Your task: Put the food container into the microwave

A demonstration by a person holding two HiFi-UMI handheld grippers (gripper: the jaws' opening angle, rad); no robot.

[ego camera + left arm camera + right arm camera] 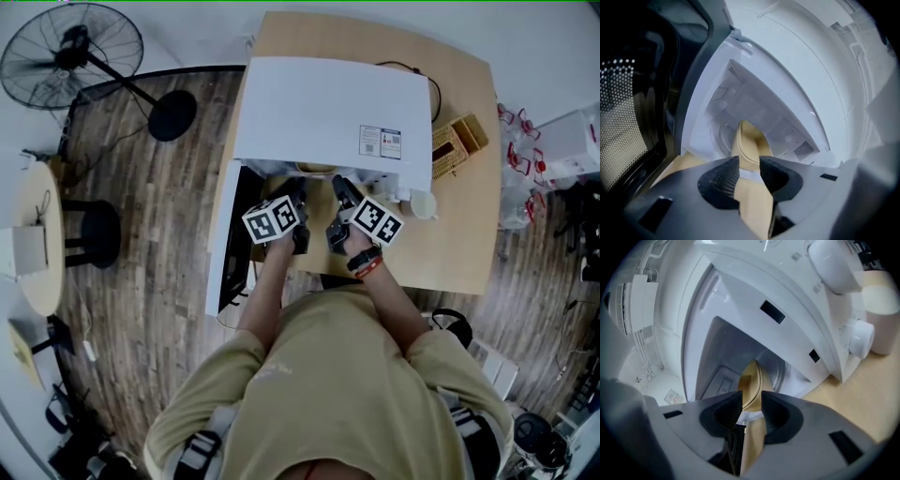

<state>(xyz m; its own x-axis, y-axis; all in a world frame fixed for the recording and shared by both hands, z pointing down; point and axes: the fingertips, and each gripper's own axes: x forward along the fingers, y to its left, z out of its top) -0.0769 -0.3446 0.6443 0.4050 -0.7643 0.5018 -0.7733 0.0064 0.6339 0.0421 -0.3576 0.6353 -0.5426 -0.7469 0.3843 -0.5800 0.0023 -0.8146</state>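
Observation:
A white microwave (328, 112) stands on a wooden table (469, 234), its door (223, 246) swung open to the left. A beige food container (749, 140) is held by its rim at the mouth of the cavity, its far end reaching inside over the turntable. My left gripper (749, 171) is shut on the container's left rim. My right gripper (751, 411) is shut on the container (751, 383) from the other side. In the head view both grippers (300, 194) (339, 189) sit side by side at the opening, and the microwave's top hides most of the container.
The dark mesh window of the door (628, 108) is close on the left. The control knobs (860, 336) and a white cup (881, 310) lie right of the opening. A wicker box (457, 142) sits on the table's right side. A fan (75, 56) and stool (89, 230) stand on the floor at left.

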